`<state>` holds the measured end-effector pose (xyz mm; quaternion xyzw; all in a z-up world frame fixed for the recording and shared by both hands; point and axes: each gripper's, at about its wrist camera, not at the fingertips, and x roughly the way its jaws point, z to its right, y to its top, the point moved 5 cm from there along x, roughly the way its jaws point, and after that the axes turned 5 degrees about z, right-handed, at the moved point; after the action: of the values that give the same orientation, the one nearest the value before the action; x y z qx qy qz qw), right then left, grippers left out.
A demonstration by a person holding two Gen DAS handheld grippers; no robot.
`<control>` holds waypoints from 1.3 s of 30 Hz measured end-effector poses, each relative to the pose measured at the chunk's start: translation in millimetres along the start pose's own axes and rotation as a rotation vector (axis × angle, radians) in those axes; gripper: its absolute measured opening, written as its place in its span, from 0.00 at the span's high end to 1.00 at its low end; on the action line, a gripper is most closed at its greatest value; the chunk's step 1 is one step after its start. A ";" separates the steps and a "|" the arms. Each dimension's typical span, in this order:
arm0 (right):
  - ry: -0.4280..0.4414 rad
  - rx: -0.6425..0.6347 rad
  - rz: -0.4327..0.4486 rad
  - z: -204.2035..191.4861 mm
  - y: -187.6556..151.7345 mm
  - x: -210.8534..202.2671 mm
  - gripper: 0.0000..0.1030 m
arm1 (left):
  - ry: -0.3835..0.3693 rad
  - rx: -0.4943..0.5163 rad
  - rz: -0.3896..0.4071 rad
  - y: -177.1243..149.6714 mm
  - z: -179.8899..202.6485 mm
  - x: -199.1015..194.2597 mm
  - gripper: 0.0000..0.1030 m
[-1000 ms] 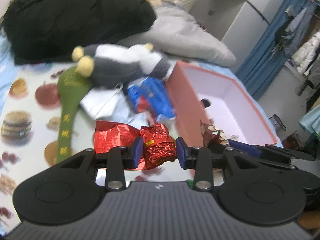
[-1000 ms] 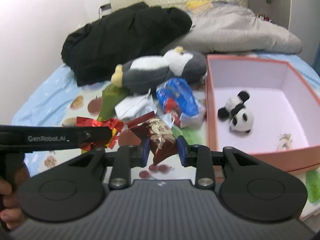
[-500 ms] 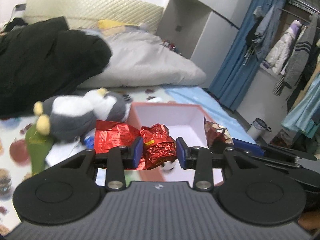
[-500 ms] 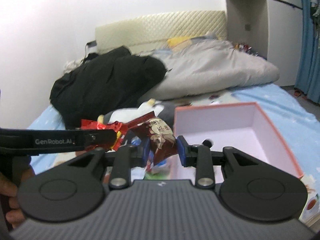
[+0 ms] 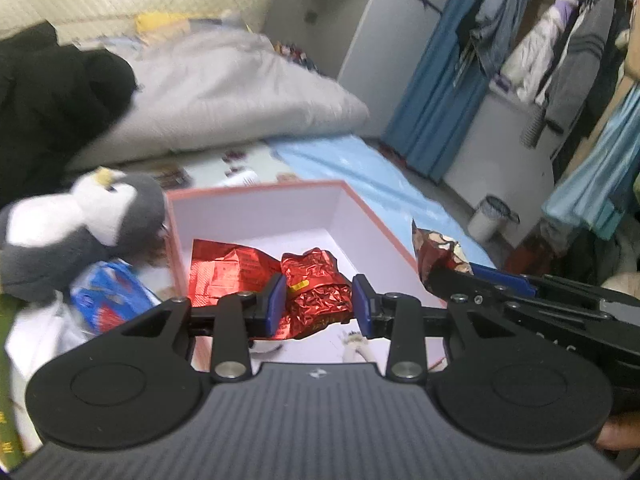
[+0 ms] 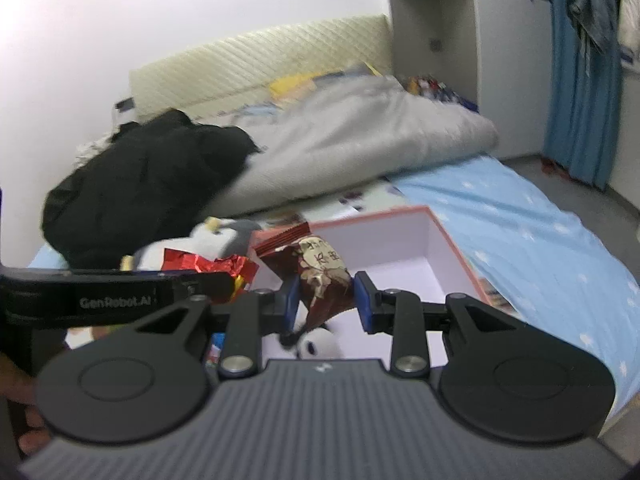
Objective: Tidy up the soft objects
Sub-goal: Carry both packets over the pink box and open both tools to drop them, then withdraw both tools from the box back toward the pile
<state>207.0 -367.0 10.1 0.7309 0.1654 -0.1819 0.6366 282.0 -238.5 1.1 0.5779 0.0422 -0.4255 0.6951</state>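
Left tool (image 5: 319,304) is clamped partway closed on a crinkly red foil packet (image 5: 316,290), blue pads pressed against both its sides, and it's sitting up in the air over the pink box (image 5: 256,194). Another flatter bit of red foil (image 5: 230,266) sticks out to the left of the pads; can't tell if it's a second packet or part of the same one.

Right tool (image 6: 325,304) is doing the same deal with a dark brown snack packet (image 6: 320,276), squeezed between its pads, serrated red top edge pointing up and left. That one's also held above the open box. From the left view you can see the right tool poking in from the right side with the brown packet (image 5: 438,254) at its tip, so the two tools are close together, side by side.

Down inside the box, just under the right tool, there's a small panda plush (image 6: 318,344), mostly hidden by the tool body. The box has white inner walls and a salmon-coloured rim.

Box sits on the bed (image 6: 532,216), blue starry sheet to its right. A grey and white penguin plush (image 5: 76,224) lies just left of the box, with a blue packet (image 5: 108,296) below it. Behind all that: a black jacket (image 6: 148,184) and a grey duvet (image 6: 360,140), against a quilted headboard (image 6: 260,56).
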 end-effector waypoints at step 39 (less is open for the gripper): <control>0.009 0.124 -0.091 39.3 -31.6 23.7 0.64 | 0.040 0.062 -0.064 -13.2 1.5 18.4 0.49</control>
<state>210.7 -401.4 -33.6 0.7615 0.1896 -0.2171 0.5806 284.5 -249.3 -18.7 0.6058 0.0615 -0.4371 0.6620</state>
